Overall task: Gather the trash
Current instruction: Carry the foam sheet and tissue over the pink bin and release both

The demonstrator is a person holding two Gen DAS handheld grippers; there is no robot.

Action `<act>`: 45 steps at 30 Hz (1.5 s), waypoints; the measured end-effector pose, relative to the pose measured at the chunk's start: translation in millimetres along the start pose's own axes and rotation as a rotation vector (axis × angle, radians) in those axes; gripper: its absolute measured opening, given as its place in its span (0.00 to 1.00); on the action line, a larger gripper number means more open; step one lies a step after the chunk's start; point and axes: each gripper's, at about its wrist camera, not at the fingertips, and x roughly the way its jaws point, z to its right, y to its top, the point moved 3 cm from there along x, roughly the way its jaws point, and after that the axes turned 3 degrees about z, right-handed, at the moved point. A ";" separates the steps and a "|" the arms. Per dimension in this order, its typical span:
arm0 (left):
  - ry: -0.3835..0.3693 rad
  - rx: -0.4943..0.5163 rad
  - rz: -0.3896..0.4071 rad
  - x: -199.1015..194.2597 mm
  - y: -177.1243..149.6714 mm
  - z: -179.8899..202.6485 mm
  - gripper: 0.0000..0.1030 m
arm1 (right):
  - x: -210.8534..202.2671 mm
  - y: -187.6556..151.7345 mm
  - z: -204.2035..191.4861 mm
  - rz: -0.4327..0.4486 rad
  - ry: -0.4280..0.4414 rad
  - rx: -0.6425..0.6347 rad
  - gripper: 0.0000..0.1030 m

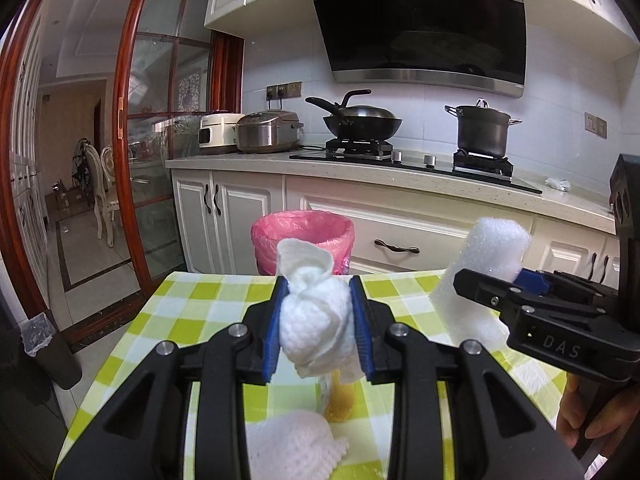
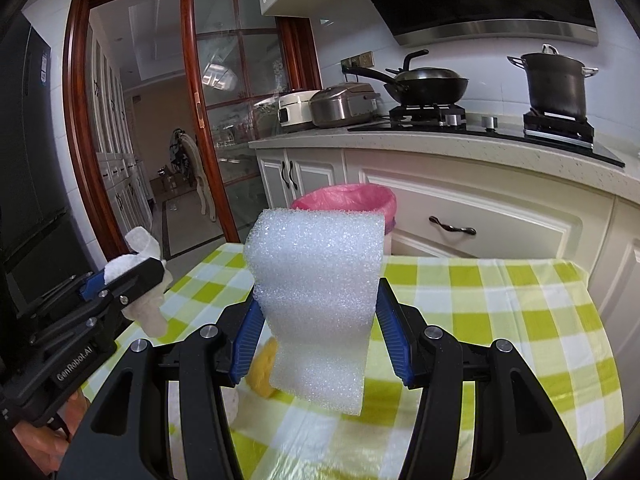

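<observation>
My left gripper (image 1: 318, 304) is shut on a crumpled white paper towel (image 1: 316, 312) and holds it above the green-checked table (image 1: 192, 312). It also shows at the left of the right wrist view (image 2: 132, 276). My right gripper (image 2: 316, 320) is shut on a white foam sheet (image 2: 320, 296) and holds it upright above the table; it shows in the left wrist view (image 1: 500, 280) too. A trash bin with a pink bag (image 1: 303, 232) stands beyond the table's far edge, ahead of both grippers (image 2: 352, 198).
A white foam net (image 1: 294, 444) and a yellow scrap (image 1: 340, 400) lie on the table under the left gripper. The yellow scrap (image 2: 264, 372) also shows in the right wrist view. White cabinets (image 1: 420, 236) and a counter with a stove stand behind the bin. A glass sliding door (image 1: 160, 140) is at left.
</observation>
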 end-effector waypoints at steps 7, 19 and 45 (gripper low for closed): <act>-0.002 -0.008 -0.002 25.2 17.8 -3.6 0.29 | 21.6 21.3 4.7 -0.003 0.002 -0.022 0.50; -0.014 -0.007 -0.041 99.2 58.2 -35.2 0.29 | 88.7 70.0 23.5 -0.026 0.009 -0.044 0.50; -0.105 -0.050 -0.110 402.0 113.0 -102.7 0.42 | 353.6 155.1 90.4 -0.094 0.155 -0.018 0.53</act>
